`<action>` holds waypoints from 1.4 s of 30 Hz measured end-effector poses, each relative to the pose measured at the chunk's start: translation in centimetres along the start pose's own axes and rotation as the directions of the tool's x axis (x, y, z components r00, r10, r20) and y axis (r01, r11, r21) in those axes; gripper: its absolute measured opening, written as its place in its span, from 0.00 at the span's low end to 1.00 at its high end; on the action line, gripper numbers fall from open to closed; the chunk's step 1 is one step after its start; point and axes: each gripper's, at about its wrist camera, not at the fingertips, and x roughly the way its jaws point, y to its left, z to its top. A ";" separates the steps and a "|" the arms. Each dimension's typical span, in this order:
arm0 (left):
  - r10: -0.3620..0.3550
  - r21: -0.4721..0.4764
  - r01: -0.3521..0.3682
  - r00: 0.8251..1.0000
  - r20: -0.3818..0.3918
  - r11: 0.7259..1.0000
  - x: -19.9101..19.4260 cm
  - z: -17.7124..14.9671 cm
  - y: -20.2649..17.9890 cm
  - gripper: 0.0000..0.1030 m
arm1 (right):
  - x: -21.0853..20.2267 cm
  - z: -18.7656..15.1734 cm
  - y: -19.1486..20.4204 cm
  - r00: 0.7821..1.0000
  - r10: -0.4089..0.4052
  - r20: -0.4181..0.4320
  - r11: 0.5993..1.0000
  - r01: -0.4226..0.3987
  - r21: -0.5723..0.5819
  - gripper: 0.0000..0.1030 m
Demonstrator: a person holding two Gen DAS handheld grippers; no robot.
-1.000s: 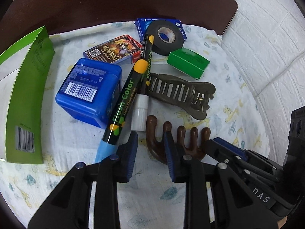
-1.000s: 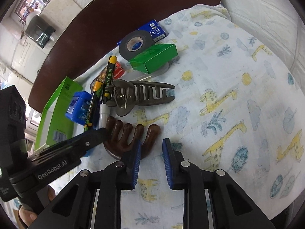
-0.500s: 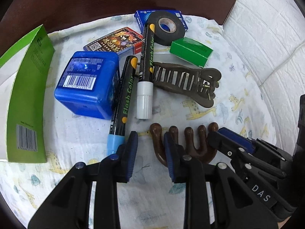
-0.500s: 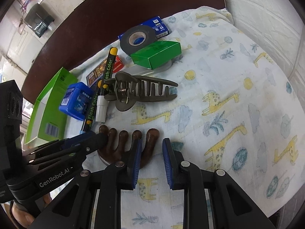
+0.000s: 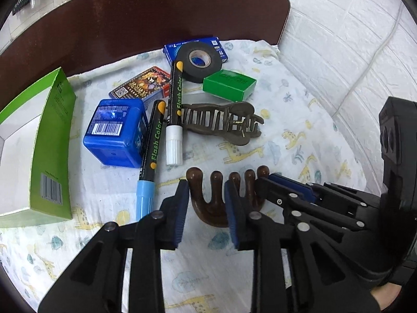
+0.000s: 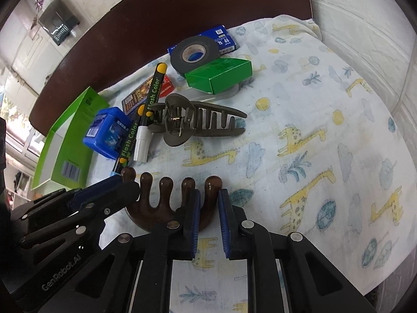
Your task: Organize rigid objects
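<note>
since a second ago your two markers have slid apart and now lie side by side, and your right gripper (image 6: pixel 208 200) has just been closing its jaws on the outermost prong of the brown wooden comb (image 6: pixel 166 203); its pads now press that prong from both sides. your left gripper (image 5: pixel 206 195) sits at the other end of the same comb (image 5: pixel 216 203), its jaws narrow around the two end prongs at that side, the pads touching or very nearly so; you cannot tell for sure that they press. the comb lies at 6 o'clock in both views, prongs pointing away from you, on the giraffe-print cloth (image 6: pixel 312 156).

just beyond it, at about 10 o'clock of the left view, the blue-capped marker (image 5: pixel 152 151) lies against the blue plastic box (image 5: pixel 116 130), and the white-capped marker (image 5: pixel 175 109) lies beside it, its far end reaching up to the roll of black tape (image 5: pixel 199 62). to the right of the white cap the dark hair claw clip (image 5: pixel 221 122) lies on its side, apart from the comb.

at 9 o'clock the open green carton (image 5: pixel 49 146) stands at the cloth's edge. farther off lie the card pack (image 5: pixel 142 86), the green box (image 5: pixel 229 84) and, under the tape, the flat blue box (image 5: pixel 216 48). the dark wooden board (image 5: pixel 143 18) closes the far side at 12 o'clock.
</note>
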 end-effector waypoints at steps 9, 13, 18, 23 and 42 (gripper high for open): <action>-0.007 -0.083 -0.001 0.996 -0.092 0.997 1.3 -1.3 2.0 0.24 | 0.0 -0.2 0.2 0.995 -0.098 0.008 0.994 0.098 -0.040 0.17; -0.022 -0.109 0.010 0.994 -0.110 0.994 1.9 -1.3 2.4 0.24 | -0.1 0.0 -0.2 0.995 -0.105 -0.002 0.994 0.105 -0.036 0.17; -0.055 -0.128 0.041 0.992 -0.113 0.991 2.2 -0.8 2.3 0.24 | -0.6 -0.2 -0.7 0.994 -0.106 0.001 0.994 0.106 -0.003 0.17; -0.101 -0.125 0.088 0.990 -0.096 0.988 1.9 -0.3 2.0 0.24 | -0.5 -0.1 -1.5 0.996 -0.091 -0.011 0.995 0.091 0.036 0.17; -0.086 -0.054 0.081 0.991 -0.105 0.995 2.1 -0.5 1.0 0.11 | -0.8 -0.2 -0.3 0.997 -0.068 0.024 0.997 0.068 -0.032 0.17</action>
